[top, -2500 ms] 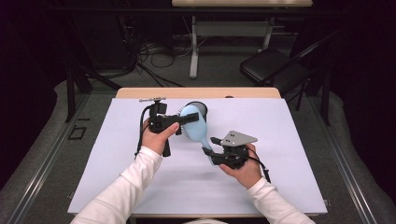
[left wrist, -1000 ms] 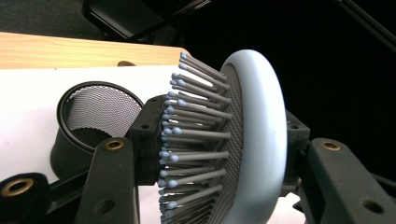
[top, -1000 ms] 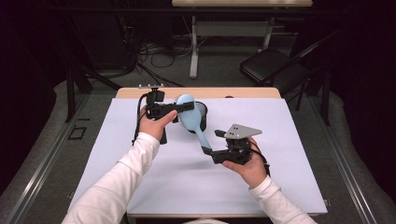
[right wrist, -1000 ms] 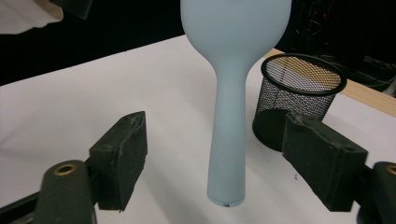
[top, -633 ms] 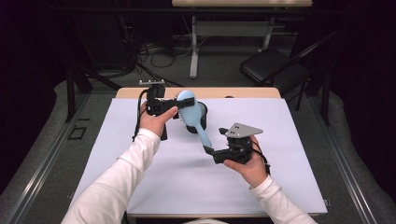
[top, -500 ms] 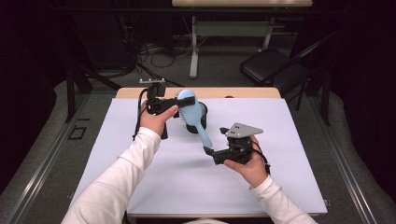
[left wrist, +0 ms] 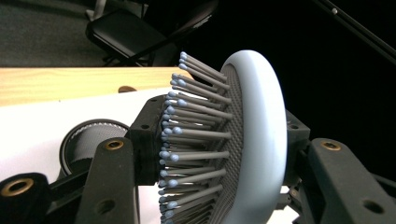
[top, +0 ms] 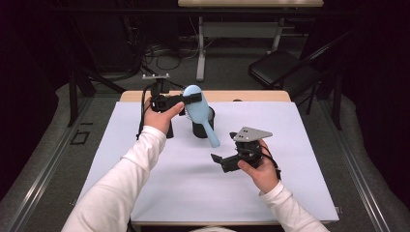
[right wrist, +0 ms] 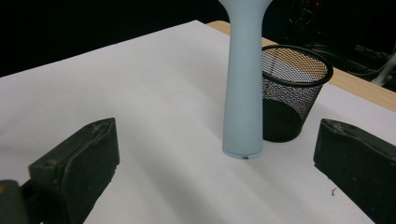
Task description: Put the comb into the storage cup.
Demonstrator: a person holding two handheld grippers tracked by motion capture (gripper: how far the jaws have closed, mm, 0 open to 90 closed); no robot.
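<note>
Left gripper (top: 186, 100) has its jaws clamped on the head of the pale blue hairbrush (top: 199, 112), held up over the bench (top: 145, 188) w/ handle angling down beside the black mesh cup (top: 202, 126). Right gripper (top: 221, 162) has just been opening; jaws wide, nothing btwn them. Looks like a handover done. Next: tip the handle down, centre it over the cup's rim, lower slowly, then let go.

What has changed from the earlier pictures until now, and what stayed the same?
The right gripper let go of the hairbrush handle; its jaws have just been opening and now stand wide, nothing between them. The left gripper carried the brush head up and back, above the mesh cup. The left grip and the cup stayed as before.
</note>
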